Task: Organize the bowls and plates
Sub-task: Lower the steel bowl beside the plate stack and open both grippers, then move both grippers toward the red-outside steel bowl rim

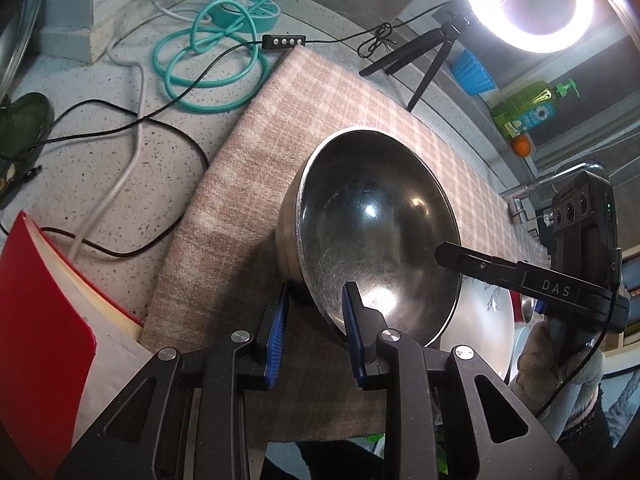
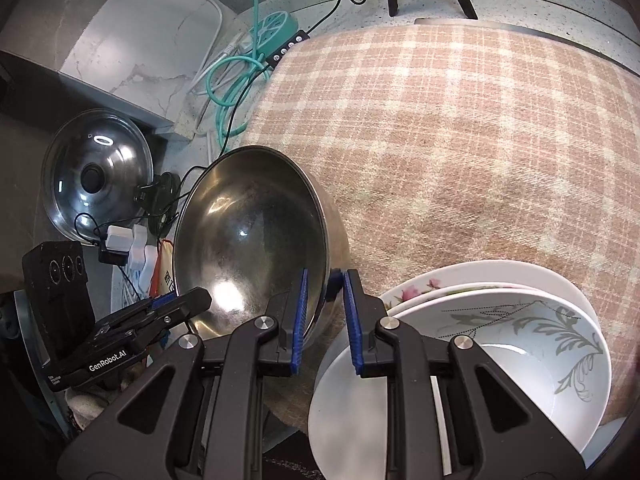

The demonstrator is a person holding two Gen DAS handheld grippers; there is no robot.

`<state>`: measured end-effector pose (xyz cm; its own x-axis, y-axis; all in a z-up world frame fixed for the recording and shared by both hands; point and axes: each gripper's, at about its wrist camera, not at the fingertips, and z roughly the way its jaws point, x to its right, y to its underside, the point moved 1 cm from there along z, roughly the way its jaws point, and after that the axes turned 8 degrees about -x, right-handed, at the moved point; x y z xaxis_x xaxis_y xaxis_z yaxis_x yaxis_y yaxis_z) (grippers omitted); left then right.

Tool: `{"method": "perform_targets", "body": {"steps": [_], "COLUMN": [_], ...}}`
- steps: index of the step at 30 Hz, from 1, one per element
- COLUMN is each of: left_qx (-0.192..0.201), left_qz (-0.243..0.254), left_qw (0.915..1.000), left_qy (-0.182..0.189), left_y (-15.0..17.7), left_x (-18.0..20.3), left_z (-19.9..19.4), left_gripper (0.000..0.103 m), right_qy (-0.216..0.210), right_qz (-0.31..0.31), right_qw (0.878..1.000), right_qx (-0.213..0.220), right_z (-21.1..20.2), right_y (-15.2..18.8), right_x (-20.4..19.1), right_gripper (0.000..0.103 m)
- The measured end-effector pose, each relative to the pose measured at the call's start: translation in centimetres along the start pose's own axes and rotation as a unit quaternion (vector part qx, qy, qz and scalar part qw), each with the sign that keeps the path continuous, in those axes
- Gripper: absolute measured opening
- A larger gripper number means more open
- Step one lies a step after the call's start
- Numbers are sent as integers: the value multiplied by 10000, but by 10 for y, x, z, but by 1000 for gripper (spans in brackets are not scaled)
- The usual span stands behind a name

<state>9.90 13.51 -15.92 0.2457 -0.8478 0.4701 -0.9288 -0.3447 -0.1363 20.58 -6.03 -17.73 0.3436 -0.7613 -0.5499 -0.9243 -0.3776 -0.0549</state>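
A steel bowl (image 1: pixel 376 232) (image 2: pixel 252 248) rests on the pink checked cloth (image 1: pixel 280 184) (image 2: pixel 460 140); a second steel rim shows nested under it in the left wrist view. My left gripper (image 1: pixel 314 320) is open, its jaws astride the bowl's near rim. My right gripper (image 2: pixel 324 316) is open, its jaws astride the bowl's right rim. A white floral bowl (image 2: pixel 520 344) sits on stacked white plates (image 2: pixel 420 284) just right of the right gripper.
A red book (image 1: pixel 44 312) lies left of the cloth. A teal cable (image 1: pixel 208 60), power strip (image 1: pixel 256 12) and black wires lie at the back. A ring light (image 1: pixel 528 0) on a tripod stands behind. A pot lid (image 2: pixel 96 176) leans at left.
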Motion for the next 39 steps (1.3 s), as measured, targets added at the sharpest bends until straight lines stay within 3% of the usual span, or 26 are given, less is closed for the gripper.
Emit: {"method": "perform_targets", "body": {"steps": [6,8,10,13,19,22,26,39], "left_qx": [-8,12,45,114,406,552,742,888], "left_qz": [52,79,96,184,457,590,806,1468], "left_qw": [10000,9999,9999,9996,9969,9947,9913,9841], "left_qy": [-33,-85,-101,-185,-490,-628,-736,-450], "left_y": [-1,-1,-1,-1,0,0,1,3], "left_x": [3,5,6,10,22,30,44,102], "left_z": [0,-2,-4,-8,-23,-30,-39,-46], "left_gripper": [25,28,31,33,54,57,60,61], "right_qy": [55,122,124,119,79,164,232,510], "right_qz": [-52,-67,-81,-82,32,26,18,-5], "right_qw": [10000,9998,9997,9995,9983,9968,9944,9811], "right_qx": [55,113,201,291,568,784,1031,1864], "right_z": [-2,-5,-9,-15,-31,-42,-60,-134], "right_y": [1,1,2,4,9,14,23,70], "right_x": [-3,-5,-6,-5,-2,-4,-6,0], "right_gripper": [21,40,51,54,75,83,89,90]}}
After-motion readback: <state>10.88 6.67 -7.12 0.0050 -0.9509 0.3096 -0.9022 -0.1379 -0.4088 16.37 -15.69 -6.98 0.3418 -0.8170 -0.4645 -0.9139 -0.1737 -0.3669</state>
